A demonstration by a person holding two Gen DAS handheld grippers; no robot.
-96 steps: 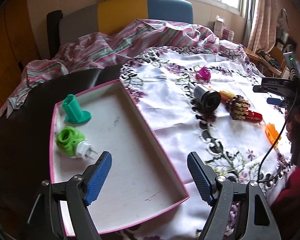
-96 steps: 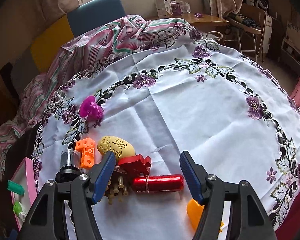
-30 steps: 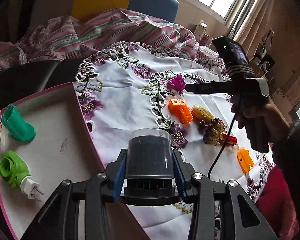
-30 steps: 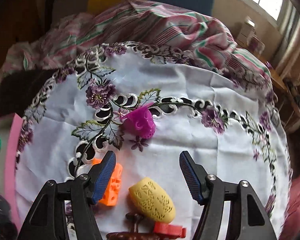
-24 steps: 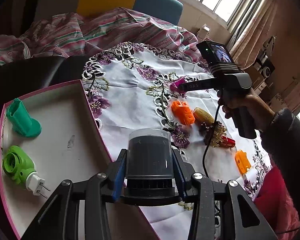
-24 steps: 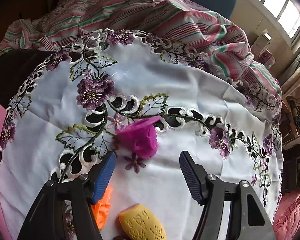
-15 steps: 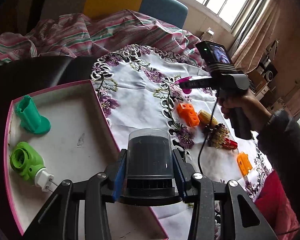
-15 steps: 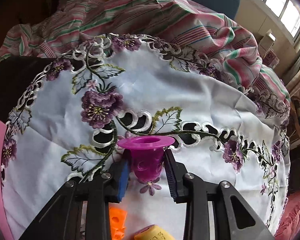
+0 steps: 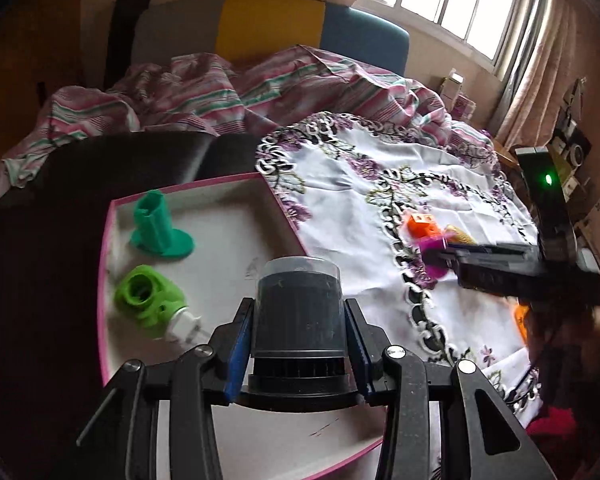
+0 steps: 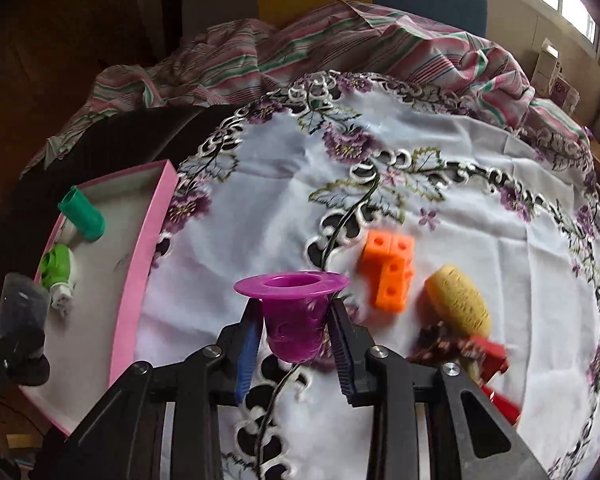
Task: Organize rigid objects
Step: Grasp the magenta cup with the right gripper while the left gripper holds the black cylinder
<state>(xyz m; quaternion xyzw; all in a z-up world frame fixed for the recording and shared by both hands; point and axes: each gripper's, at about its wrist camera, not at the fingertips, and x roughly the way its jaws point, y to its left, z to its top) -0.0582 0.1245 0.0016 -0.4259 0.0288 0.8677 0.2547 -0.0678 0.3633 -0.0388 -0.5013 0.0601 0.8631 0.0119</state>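
Note:
My left gripper [image 9: 298, 322] is shut on a black cylinder with a clear cap [image 9: 299, 312] and holds it above the pink-rimmed white tray [image 9: 220, 188]. A teal stand [image 9: 158, 228] and a light green plug-in piece [image 9: 148, 300] lie in the tray. My right gripper [image 10: 294, 334] is shut on a purple flanged cup [image 10: 294, 308], lifted over the embroidered cloth. It also shows in the left wrist view [image 9: 434, 256]. An orange block [image 10: 390, 274], a yellow perforated egg [image 10: 458, 300] and red and brown pieces [image 10: 480, 356] lie on the cloth.
The tray [image 10: 140, 264] sits left of the cloth on a dark surface. A striped blanket [image 9: 228, 88] is heaped behind the table, with a chair [image 9: 272, 28] beyond. Another orange piece [image 9: 522, 320] lies near the right edge, partly hidden by my right hand.
My right gripper closed on the purple cup, lifted it and moved left toward the tray. My left gripper carried the black cylinder over the tray.

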